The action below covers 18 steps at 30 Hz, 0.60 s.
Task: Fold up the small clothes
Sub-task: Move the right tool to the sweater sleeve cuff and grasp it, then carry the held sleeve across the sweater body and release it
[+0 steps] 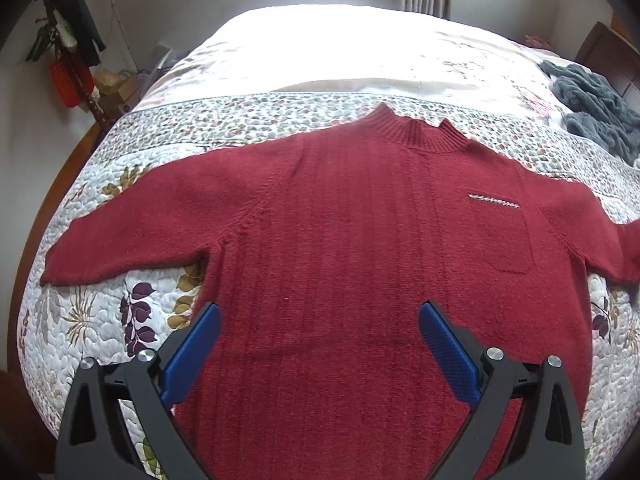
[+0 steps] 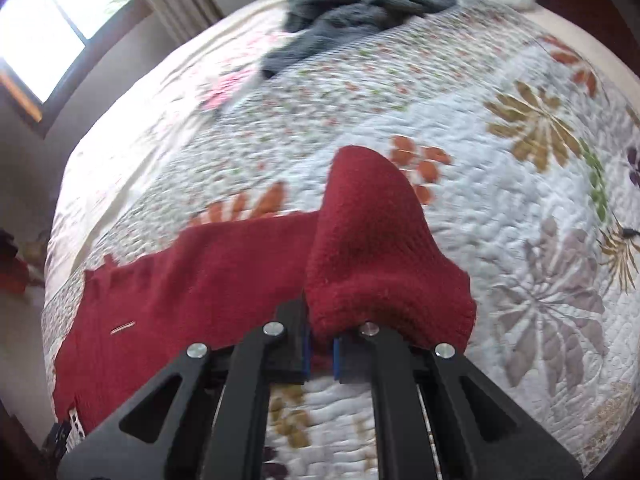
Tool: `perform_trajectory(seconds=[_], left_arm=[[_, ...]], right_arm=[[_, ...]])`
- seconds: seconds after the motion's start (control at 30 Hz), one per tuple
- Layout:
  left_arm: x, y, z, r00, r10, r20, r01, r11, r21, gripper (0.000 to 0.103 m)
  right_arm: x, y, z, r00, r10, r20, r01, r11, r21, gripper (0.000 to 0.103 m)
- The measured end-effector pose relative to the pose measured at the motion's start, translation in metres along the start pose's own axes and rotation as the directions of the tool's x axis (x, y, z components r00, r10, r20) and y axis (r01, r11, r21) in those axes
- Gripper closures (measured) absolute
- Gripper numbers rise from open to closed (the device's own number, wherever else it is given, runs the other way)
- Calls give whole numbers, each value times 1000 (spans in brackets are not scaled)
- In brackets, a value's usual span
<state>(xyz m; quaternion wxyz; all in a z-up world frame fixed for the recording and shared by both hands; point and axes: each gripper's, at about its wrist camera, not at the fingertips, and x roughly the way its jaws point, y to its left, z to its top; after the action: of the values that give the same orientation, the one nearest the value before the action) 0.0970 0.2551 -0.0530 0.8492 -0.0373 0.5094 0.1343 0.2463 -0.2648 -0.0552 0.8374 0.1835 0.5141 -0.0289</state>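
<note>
Quilted floral bedspread (image 1: 120, 208) carries the red sweater (image 1: 340, 240), window (image 2: 44, 36) beyond.

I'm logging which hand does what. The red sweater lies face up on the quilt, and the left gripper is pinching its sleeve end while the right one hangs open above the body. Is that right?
The hands are swapped. The right wrist view shows the right gripper shut on the sleeve end; the left wrist view shows the left gripper open above the red sweater, which lies face up on the quilt.
</note>
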Motion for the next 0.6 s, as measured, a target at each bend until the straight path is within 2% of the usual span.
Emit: perform_trajectory(seconds=[0.13,0.3,0.6], left_arm=[[1,10,-2,1000,1,-4,-1,1000,-12,4],[1,22,-5,1000,3,-8,-4,1000,-26,4],[3,45,-7,1000,11,-11,-12,999,-51,4]], right_arm=[[2,61,-11,999,43,-4,-44,994,-99,98],[13,146,-36,997,66,-29,-71,966,-248,98],[42,240,-84,987,117,-108,-150,913,-378,98]])
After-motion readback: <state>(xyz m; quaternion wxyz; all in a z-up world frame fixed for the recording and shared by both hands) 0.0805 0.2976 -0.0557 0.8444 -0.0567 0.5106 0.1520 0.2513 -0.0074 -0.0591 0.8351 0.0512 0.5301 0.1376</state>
